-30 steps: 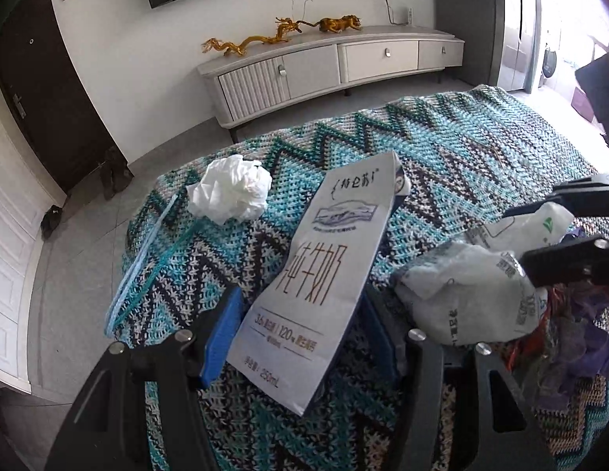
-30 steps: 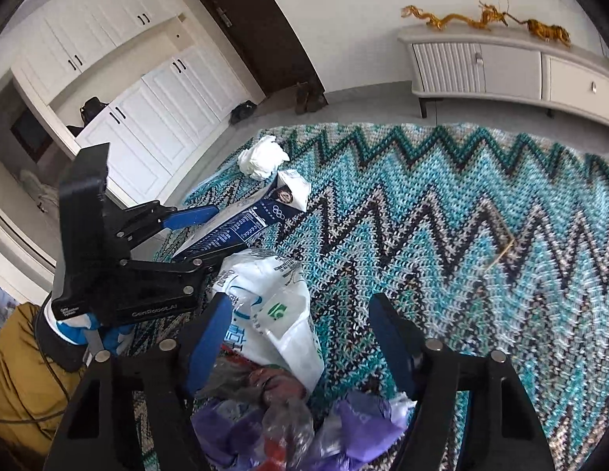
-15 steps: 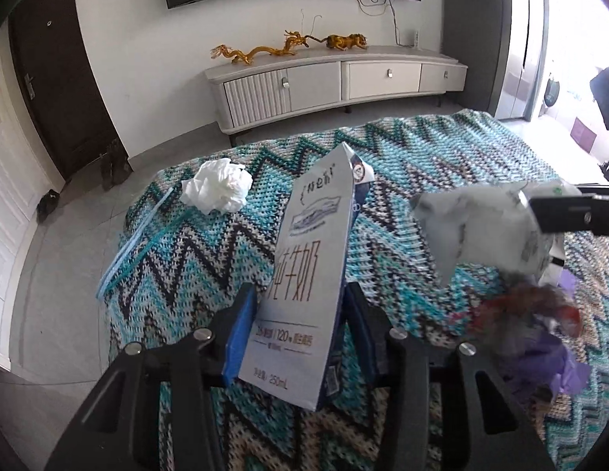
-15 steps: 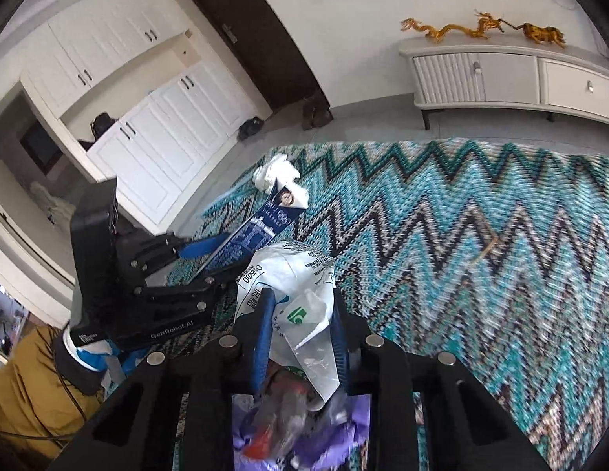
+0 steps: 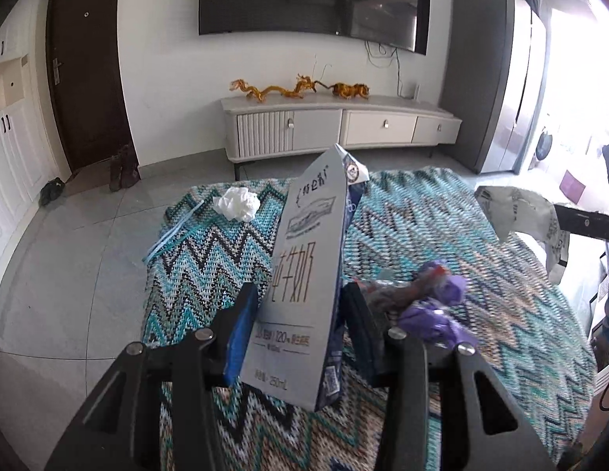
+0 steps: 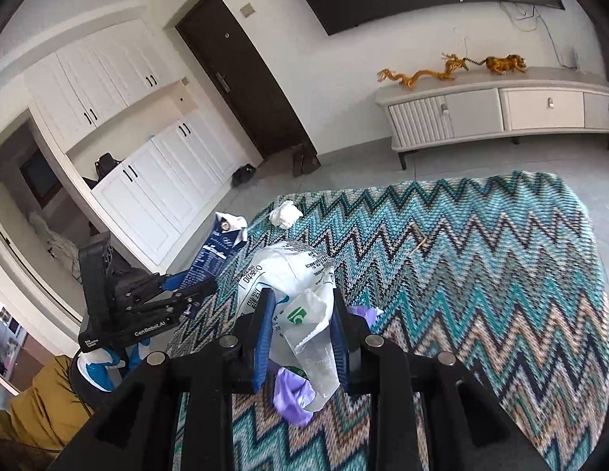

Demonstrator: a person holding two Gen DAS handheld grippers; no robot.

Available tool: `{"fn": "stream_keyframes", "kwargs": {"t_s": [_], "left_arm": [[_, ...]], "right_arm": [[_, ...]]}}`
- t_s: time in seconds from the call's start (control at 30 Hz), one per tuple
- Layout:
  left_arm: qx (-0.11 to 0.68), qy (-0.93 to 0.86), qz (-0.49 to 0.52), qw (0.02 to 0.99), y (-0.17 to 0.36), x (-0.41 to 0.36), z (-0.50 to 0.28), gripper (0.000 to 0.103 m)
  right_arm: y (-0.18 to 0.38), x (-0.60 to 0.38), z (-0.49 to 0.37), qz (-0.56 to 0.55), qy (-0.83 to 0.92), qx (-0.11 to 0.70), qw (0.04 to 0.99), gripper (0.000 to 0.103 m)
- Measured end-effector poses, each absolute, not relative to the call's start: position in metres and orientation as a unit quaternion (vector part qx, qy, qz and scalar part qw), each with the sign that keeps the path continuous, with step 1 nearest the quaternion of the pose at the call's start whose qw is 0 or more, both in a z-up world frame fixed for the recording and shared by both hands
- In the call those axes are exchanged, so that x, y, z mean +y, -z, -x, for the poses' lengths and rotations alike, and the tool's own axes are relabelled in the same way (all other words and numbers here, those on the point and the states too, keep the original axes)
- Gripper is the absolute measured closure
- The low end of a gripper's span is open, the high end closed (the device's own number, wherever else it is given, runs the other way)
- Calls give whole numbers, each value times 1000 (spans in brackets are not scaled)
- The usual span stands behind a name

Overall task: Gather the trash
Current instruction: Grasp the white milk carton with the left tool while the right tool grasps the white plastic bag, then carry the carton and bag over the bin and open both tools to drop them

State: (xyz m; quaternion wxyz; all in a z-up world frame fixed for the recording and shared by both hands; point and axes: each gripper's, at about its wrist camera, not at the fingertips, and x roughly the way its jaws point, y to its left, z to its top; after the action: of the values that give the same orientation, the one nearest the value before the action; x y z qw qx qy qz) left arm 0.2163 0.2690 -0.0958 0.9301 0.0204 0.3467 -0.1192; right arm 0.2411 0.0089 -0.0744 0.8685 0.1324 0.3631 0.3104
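Note:
My left gripper (image 5: 300,329) is shut on a grey milk carton (image 5: 304,274), held upright above the zigzag rug (image 5: 481,314). In the right wrist view the same carton (image 6: 218,251) shows as dark blue in that gripper (image 6: 194,294) at the left. My right gripper (image 6: 300,333) is shut on a white plastic bag (image 6: 292,286), lifted off the rug; the bag (image 5: 516,212) also shows at the right of the left wrist view. Purple and reddish wrappers (image 5: 426,306) hang or lie below it. A crumpled white tissue (image 5: 237,204) lies at the rug's far left corner.
A light blue strip (image 5: 174,235) lies along the rug's left edge. A small stick (image 6: 420,243) lies on the rug. A low white cabinet (image 5: 335,129) stands at the far wall, with shoes (image 5: 123,168) by the dark door. A yellow-brown garment (image 6: 37,412) shows at the bottom left.
Both grippers closed and rose: the left one stood the carton up off the rug, the right one pinched the white bag and lifted it. The room's far wall came into view.

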Motion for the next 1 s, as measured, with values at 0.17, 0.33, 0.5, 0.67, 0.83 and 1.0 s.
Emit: {"fn": "stream_keyframes", "kwargs": {"t_s": [0.17,0.33,0.5,0.67,0.83,1.0], "left_arm": [[315,129,-13,940,61,262,-175,61],[289,149,-2,946,27,248,-141,61],[284,180,4,942,6,217,-126,61],[288,225,10,931,-5,166,-123,61],[300,282,5,911,-6,93,-127,61],[326,333,-2,885,8,10,-137,61]], "right_arm": [[54,-23,-200,-141,-292,338,883,78],[36,-57,-164,-150,-270,309,899,78],[23,-100,-128,-162,-241,281,914,78],[17,-156,-93,-169,-199,258,930,78],[19,-221,-61,-187,-148,246,939,78],[35,-281,-42,-211,-95,243,942,78]]}}
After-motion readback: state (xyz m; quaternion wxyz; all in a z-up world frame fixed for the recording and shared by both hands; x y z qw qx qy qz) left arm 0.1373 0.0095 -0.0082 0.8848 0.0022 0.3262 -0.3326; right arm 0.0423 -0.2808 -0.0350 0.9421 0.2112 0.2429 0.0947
